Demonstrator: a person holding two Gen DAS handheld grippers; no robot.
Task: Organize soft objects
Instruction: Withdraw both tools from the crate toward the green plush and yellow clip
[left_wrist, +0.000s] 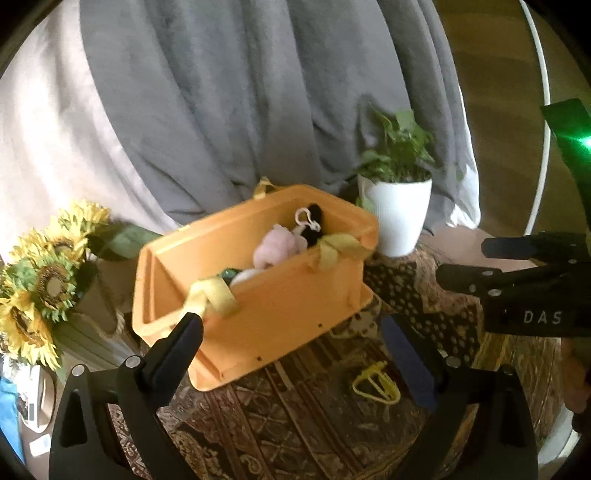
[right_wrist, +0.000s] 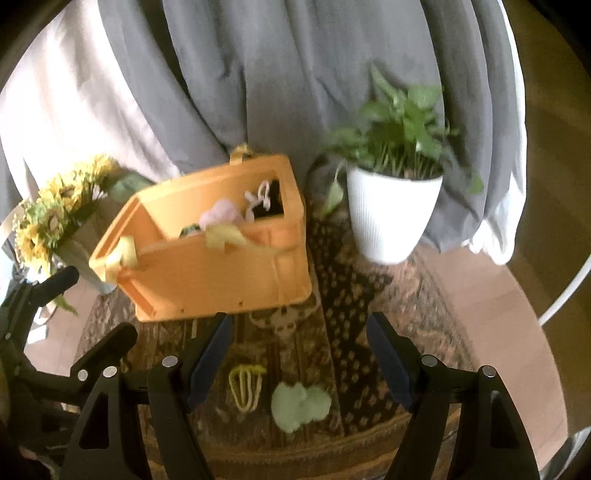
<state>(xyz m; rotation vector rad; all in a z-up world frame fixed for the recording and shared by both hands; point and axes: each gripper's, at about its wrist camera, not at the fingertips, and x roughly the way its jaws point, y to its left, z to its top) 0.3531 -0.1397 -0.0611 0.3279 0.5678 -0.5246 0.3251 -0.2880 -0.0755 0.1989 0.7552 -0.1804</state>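
An orange plastic bin (left_wrist: 295, 306) (right_wrist: 218, 273) stands on a patterned rug (left_wrist: 303, 417) (right_wrist: 347, 306). Inside it lie a pink plush (left_wrist: 277, 246) (right_wrist: 221, 213), a black and white soft toy (left_wrist: 312, 223) (right_wrist: 264, 199) and a greenish item. A pale green plush (right_wrist: 300, 405) with a yellow cord loop (right_wrist: 244, 384) (left_wrist: 376, 384) lies on the rug between the fingers of my open right gripper (right_wrist: 299, 356). My left gripper (left_wrist: 291, 350) is open and empty in front of the bin. The right gripper also shows in the left wrist view (left_wrist: 517, 280).
A white pot with a green plant (left_wrist: 397, 218) (right_wrist: 391, 214) stands right of the bin. Sunflowers in a vase (left_wrist: 44, 280) (right_wrist: 55, 221) stand to its left. Grey and white curtains (left_wrist: 229, 103) (right_wrist: 295, 74) hang behind. Yellow ribbons are tied to the bin's rim.
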